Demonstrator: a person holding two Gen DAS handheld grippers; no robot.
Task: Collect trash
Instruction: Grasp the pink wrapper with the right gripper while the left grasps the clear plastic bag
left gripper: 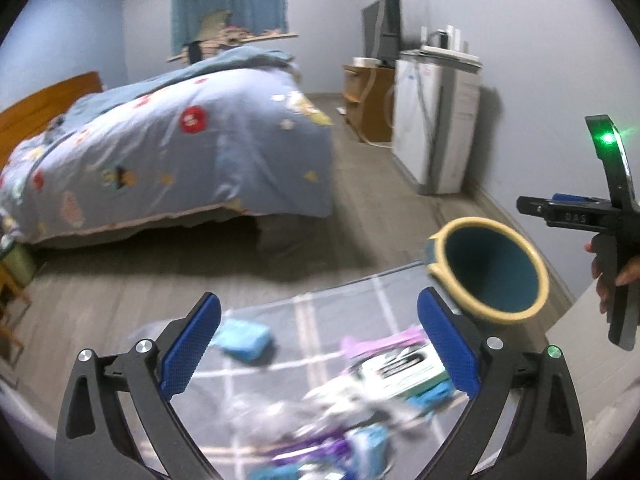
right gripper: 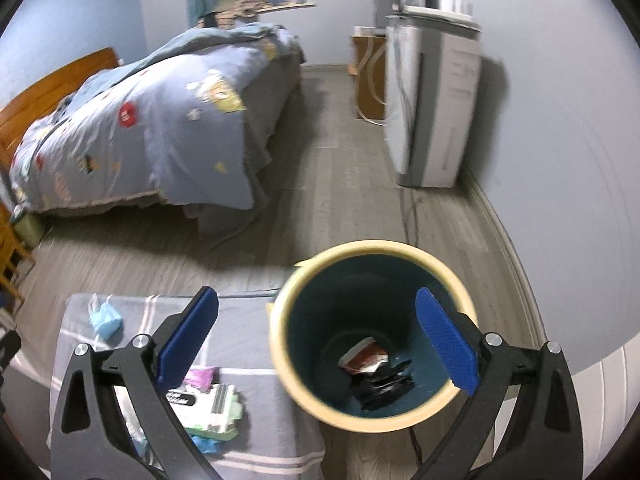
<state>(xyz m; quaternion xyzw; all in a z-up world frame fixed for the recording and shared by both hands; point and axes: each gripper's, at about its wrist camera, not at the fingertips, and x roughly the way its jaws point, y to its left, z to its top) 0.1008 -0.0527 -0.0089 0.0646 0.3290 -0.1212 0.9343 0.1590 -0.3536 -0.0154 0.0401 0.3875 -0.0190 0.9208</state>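
My left gripper (left gripper: 320,344) hangs open over a grey checked cloth (left gripper: 320,312), with nothing between its blue pads. On the cloth lie a crumpled blue wrapper (left gripper: 244,340), a white-and-green packet (left gripper: 404,368) and blurred purple wrappers (left gripper: 320,448). A teal bin with a cream rim (left gripper: 486,221) stands off the cloth's right end. My right gripper (right gripper: 318,342) is open and empty above this bin (right gripper: 384,246), and red and black wrappers (right gripper: 372,364) lie at the bin's bottom. A hand holds the right gripper (left gripper: 536,206) at the right edge of the left wrist view.
A bed with a blue patterned duvet (left gripper: 180,152) fills the left of the room. A white cabinet (left gripper: 436,120), a wooden stand (left gripper: 368,100) and a TV (left gripper: 382,24) line the right wall. A cable (right gripper: 412,216) runs along the wood floor toward the bin.
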